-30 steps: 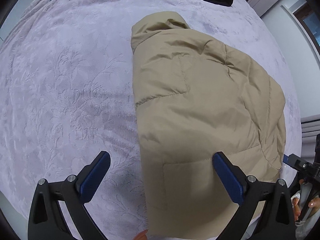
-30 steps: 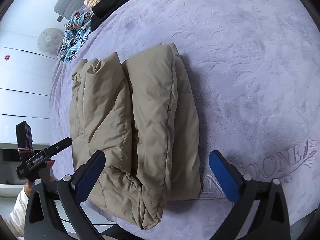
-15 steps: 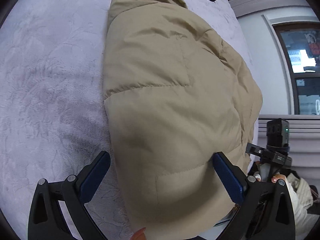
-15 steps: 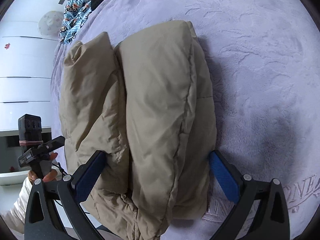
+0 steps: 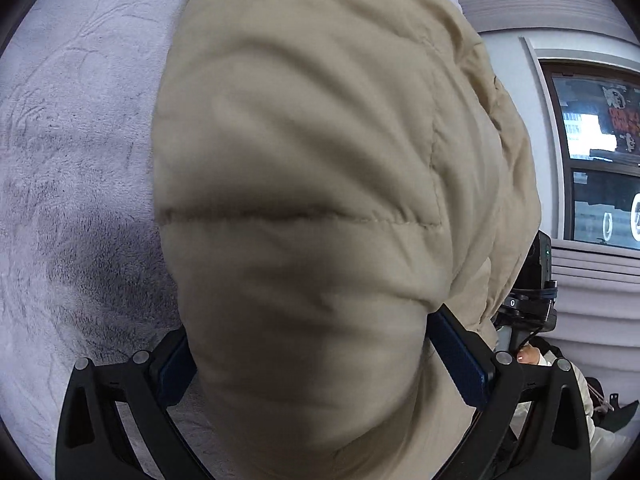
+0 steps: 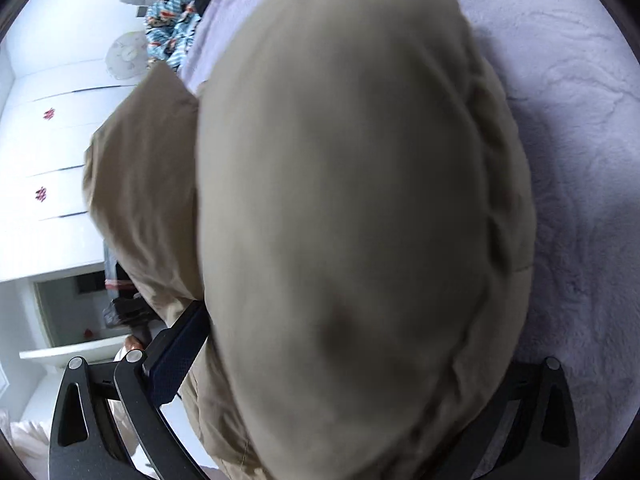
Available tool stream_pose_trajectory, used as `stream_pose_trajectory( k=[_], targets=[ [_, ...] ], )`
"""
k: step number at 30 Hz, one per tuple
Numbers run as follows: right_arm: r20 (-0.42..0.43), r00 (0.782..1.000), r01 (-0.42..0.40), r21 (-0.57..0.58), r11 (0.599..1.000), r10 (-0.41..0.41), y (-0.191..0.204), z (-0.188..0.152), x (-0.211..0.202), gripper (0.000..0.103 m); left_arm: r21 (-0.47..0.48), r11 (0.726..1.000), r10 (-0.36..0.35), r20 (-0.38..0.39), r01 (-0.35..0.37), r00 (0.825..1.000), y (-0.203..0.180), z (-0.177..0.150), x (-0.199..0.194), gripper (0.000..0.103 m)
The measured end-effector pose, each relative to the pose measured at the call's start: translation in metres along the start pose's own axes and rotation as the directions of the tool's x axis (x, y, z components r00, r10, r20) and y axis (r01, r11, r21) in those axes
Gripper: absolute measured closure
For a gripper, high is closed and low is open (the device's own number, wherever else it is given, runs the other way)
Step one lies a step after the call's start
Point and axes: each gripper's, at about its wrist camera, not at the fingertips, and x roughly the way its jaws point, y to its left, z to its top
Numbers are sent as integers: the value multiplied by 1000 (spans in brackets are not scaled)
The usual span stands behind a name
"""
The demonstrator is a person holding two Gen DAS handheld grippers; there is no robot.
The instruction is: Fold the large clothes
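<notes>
In the left wrist view the tan puffer jacket [image 5: 320, 200] fills most of the frame, bulging between the fingers of the left tool [image 5: 320, 364], whose jaws stand wide apart with the padded bulk wedged between them; the blue pads [image 5: 460, 360] press into the fabric on both sides, the one at 8 o'clock mostly hidden behind it. Whether the pads truly clamp or merely straddle the fold is hard to tell. The jacket lies on the lilac bed cover [image 5: 72, 180], visible from 7 to 11 o'clock. At 3 o'clock a window [image 5: 600, 140] shows, and at 4 o'clock part of the other handheld device and a hand [image 5: 528, 356], half hidden by the jacket. In the right wrist view the jacket [image 6: 352, 220], blurred, covers the centre; the right tool [image 6: 344, 364] is likewise spread around it, its pad at 4 o'clock buried under fabric. A patterned blue garment [image 6: 172, 28] sits at 11 o'clock, white cabinets [image 6: 48, 160] at 9 o'clock.
</notes>
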Motion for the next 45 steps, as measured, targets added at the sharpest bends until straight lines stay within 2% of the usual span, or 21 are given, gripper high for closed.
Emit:
stream_pose_trajectory(
  k=[2,3,7,9,15,22,26,31,36,40,45],
  targets=[
    [8,1000,14,29,999,-14,0,-3,-2,2,34,998,61,28,-62,998,-17,-4,-5,7],
    [10,1000,15,42,999,-16,-1,-5,-3,6,58,993,100,49,-103,994,-27,-7,-8,9],
    [36,999,-20,41,999,19,4,-17,-16,37,135,965,207,126,-224,970,-63,-19,-17,22],
    [54,998,-34,28,999,33,10,-22,-21,46,175,948,239,159,-266,958,-83,-26,-19,26],
    [93,992,-85,-15,996,86,37,-38,-33,48,235,918,263,242,-319,934,-116,-46,-40,28],
    [121,990,-69,-55,996,75,90,-40,-13,48,245,904,272,300,-350,914,-115,-52,-77,28],
    [137,988,-62,-87,994,74,123,-40,9,48,235,904,269,336,-357,903,-90,-49,-111,28],
    [147,987,-48,-118,992,66,177,-41,57,48,217,903,282,353,-371,892,-29,-34,-171,28],
    [121,989,-62,-154,986,81,223,-33,124,48,168,891,335,384,-422,860,43,-17,-239,28],
    [100,992,-56,-163,985,73,251,-17,171,48,107,877,393,400,-468,828,90,4,-267,28],
    [64,998,30,-160,987,-20,269,-18,213,48,51,872,441,355,-488,824,155,9,-275,28]
  ],
)
